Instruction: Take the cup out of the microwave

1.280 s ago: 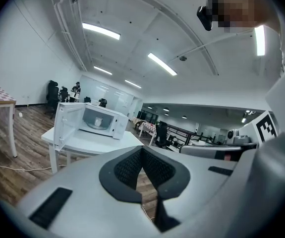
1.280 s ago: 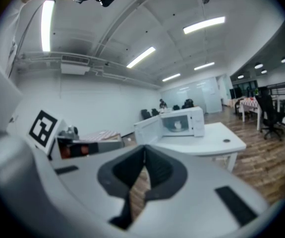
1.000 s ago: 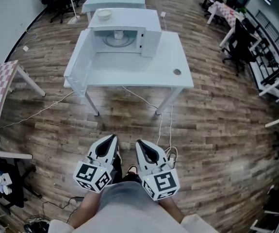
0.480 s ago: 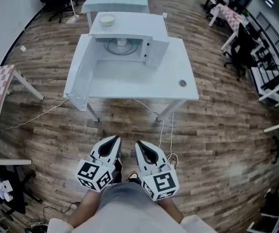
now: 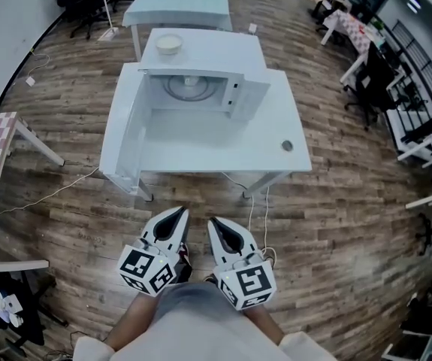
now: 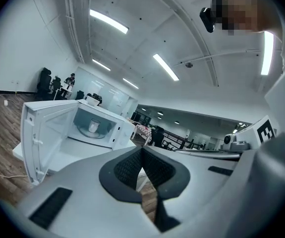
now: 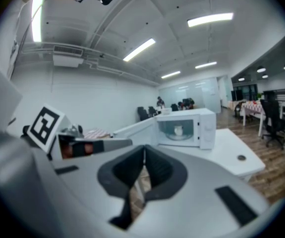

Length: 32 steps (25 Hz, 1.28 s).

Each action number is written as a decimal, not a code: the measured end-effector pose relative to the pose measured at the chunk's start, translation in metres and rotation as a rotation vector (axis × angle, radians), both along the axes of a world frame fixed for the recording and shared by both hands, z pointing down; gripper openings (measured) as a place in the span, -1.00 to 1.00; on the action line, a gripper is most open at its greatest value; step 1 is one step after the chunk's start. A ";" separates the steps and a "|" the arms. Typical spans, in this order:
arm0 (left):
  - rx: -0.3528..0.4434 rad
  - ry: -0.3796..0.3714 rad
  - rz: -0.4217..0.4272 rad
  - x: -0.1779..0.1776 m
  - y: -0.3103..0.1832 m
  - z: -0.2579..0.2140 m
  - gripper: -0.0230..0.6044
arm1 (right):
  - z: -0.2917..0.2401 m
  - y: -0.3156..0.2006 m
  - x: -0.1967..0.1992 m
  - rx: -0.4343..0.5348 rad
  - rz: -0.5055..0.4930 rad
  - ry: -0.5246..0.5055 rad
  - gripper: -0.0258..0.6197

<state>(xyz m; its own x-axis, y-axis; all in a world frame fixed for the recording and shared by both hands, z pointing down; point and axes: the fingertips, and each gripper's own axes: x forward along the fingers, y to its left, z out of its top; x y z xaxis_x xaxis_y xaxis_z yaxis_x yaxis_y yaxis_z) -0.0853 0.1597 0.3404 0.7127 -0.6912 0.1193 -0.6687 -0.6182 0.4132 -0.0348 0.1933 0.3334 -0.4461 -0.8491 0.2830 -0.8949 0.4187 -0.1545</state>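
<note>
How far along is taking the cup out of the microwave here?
Done: the door of the microwave stands wide open. In hand: nothing; the left gripper and right gripper are shut and empty, held over the floor short of the table. Left: the cup sits inside on the turntable, so reaching in, gripping it and bringing it out all remain.

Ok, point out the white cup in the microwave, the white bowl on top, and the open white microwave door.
white cup (image 6: 93, 127), left gripper view, its side wall.
white bowl (image 5: 169, 43), head view, its inside.
open white microwave door (image 5: 123, 130), head view, its inner face.
</note>
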 end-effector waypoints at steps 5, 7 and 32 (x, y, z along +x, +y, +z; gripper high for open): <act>0.022 0.007 0.025 -0.004 -0.023 -0.006 -0.88 | -0.005 -0.025 -0.014 0.016 0.004 0.006 -0.85; 0.043 0.027 0.022 -0.010 -0.031 -0.011 -0.88 | -0.006 -0.033 -0.019 0.019 0.006 0.010 -0.85; -0.040 0.010 0.043 0.003 -0.095 0.017 -0.88 | 0.011 -0.106 -0.006 -0.026 0.039 -0.007 -0.85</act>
<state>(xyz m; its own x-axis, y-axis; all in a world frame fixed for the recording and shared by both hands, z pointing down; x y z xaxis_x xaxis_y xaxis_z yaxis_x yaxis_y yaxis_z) -0.0827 0.0645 0.3577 0.7428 -0.6549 0.1389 -0.6377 -0.6291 0.4444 -0.0407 0.0874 0.3443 -0.4150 -0.8581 0.3023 -0.9092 0.3794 -0.1714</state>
